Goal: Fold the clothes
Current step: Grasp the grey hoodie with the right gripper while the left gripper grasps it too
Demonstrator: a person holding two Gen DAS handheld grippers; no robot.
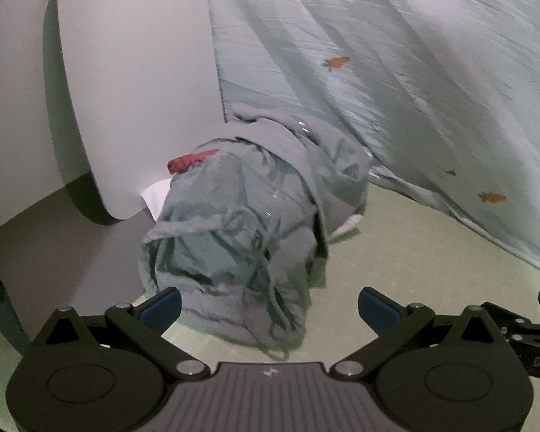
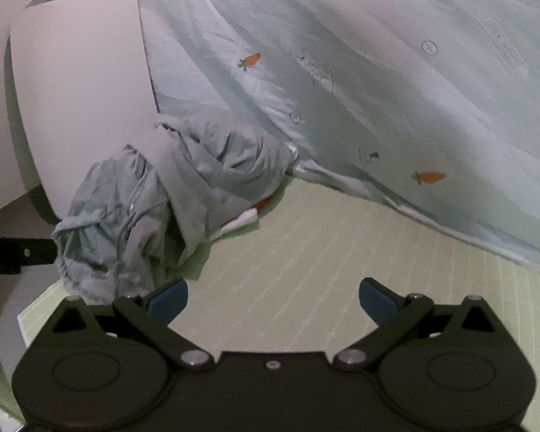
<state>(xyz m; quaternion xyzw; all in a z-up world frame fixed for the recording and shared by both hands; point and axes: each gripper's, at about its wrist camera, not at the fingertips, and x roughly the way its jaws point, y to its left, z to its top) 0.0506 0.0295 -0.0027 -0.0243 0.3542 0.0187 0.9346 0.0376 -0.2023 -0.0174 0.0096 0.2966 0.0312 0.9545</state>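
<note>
While both tools hang released and empty, I judge the step is to pick a garment from the crumpled grey-green pile (image 1: pixel 241 216) heaped at the mat's (image 2: pixel 324 252) far left corner, against the white board (image 1: pixel 133 82). My left gripper (image 1: pixel 268 304) faces it closely; I should pinch one outer edge, not the tangled drawstrings, and lift slowly. My right gripper (image 2: pixel 273 297) hovers over bare mat, beside the pile. Only the left view shows a red item (image 1: pixel 189 162) tucked behind; the right view reveals more carrot-print sheet (image 2: pixel 378 72).

Grey-green clothes (image 1: pixel 241 223), pale-blue sheet (image 1: pixel 432 54) (orange carrot print)
</note>
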